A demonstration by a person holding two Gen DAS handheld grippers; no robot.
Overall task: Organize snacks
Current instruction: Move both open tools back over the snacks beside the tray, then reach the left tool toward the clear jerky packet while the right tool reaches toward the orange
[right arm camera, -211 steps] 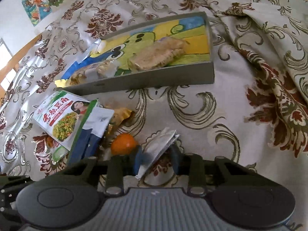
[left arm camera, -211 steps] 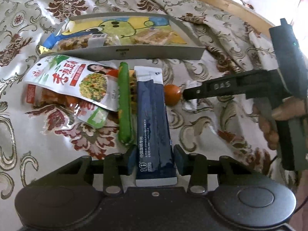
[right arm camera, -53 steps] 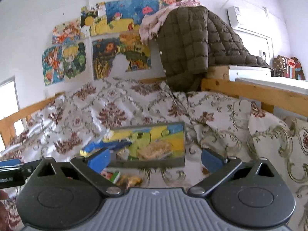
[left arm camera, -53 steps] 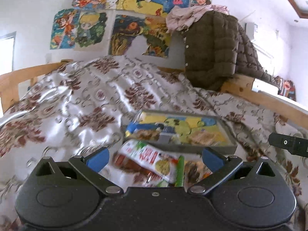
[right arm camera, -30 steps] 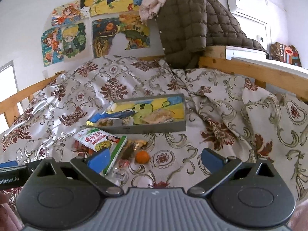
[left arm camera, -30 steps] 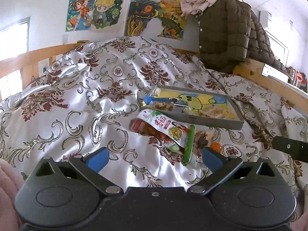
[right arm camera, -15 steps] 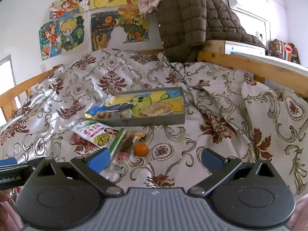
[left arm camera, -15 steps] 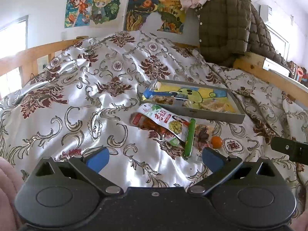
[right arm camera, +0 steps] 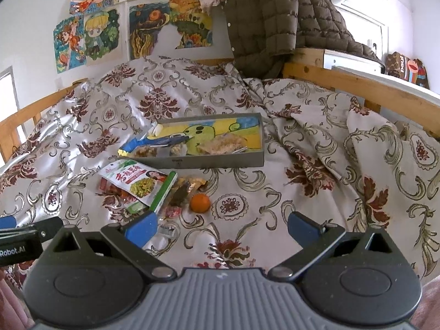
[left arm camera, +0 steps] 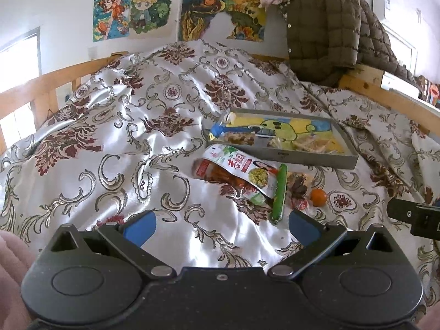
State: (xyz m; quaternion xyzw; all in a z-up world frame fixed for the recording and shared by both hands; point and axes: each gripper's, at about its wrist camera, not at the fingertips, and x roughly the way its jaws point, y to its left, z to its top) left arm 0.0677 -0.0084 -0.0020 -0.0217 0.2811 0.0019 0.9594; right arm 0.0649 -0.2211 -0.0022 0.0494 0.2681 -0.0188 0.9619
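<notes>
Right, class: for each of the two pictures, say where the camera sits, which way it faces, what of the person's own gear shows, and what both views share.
Left wrist view: sits on the left tool, facing forward over the bedspread toward the tray; its own open fingers show, and the other tool's tip at the right edge.
Right wrist view: sits on the right tool, facing the same way; open fingers show, and the left tool at the left edge.
Shared: tray, green-and-white packet, orange fruit, wall posters, brown jacket.

Loose snack packets point(left arm camera: 242, 173) and orange point(right arm camera: 200, 203) beside the part-filled (grey) tray point(right arm camera: 220, 161)
</notes>
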